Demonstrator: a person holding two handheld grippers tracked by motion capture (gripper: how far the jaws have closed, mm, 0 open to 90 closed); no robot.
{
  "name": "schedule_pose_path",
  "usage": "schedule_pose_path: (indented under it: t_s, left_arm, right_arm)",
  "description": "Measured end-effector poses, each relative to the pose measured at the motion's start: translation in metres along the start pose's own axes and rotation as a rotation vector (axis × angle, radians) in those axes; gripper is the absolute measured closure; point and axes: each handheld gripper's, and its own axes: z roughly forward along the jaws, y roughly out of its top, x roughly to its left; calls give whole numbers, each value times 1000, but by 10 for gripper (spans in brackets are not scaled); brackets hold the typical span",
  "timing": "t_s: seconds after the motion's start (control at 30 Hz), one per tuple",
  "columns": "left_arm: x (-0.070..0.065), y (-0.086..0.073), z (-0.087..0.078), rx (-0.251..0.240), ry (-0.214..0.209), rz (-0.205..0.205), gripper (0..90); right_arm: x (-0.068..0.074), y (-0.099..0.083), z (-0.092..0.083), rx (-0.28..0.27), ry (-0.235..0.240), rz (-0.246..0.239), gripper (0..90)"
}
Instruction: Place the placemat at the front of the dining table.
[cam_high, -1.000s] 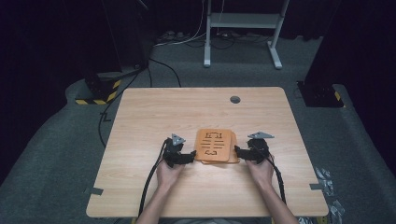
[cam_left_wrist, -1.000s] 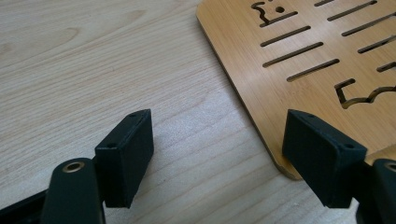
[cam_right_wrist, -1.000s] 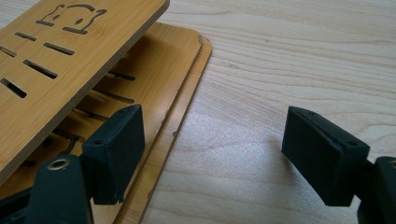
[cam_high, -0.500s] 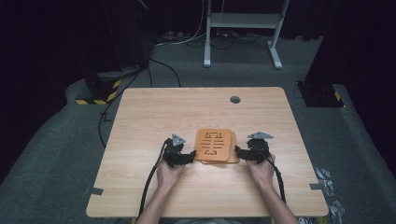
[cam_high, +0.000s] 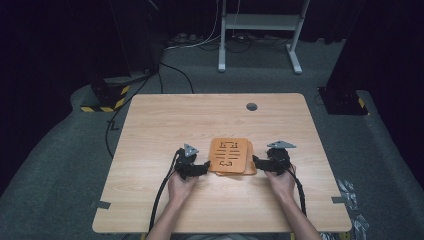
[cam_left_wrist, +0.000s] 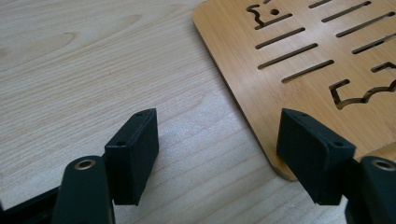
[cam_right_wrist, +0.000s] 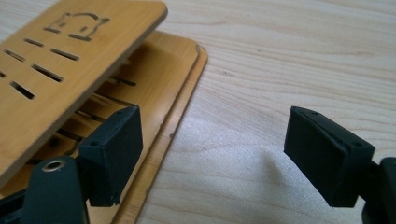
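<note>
A short stack of orange wooden boards (cam_high: 231, 156) with cut slots lies in the near middle of the table (cam_high: 200, 120). My left gripper (cam_high: 202, 169) lies at the stack's left edge. In the left gripper view its jaws (cam_left_wrist: 222, 154) have just been closing and still stand apart. Bare table lies between them, and the right jaw is over the corner of the top board (cam_left_wrist: 317, 51). My right gripper (cam_high: 257, 162) lies at the stack's right edge, open wide (cam_right_wrist: 219, 154). Its left jaw is over the lower boards (cam_right_wrist: 159, 65), under the tilted top board (cam_right_wrist: 70, 51).
A grey round plug (cam_high: 251, 106) sits in the tabletop at the back. Cables trail from both grippers off the near edge. On the floor beyond stand a black base with yellow-black tape (cam_high: 107, 95) and a white frame (cam_high: 260, 30).
</note>
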Motion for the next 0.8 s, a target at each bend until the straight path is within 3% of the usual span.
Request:
schedule_pose_path:
  t_s: [0.37,0.53,0.8]
  left_arm:
    - [-1,0,0,-2,9,-6,310]
    - [-1,0,0,-2,8,-7,313]
    - [-1,0,0,-2,7,-8,315]
  right_arm:
    - [4,2,-5,-18,50,-6,198]
    - [9,9,-7,-33,72,-35,189]
    - [16,15,-8,-59,128,-25,189]
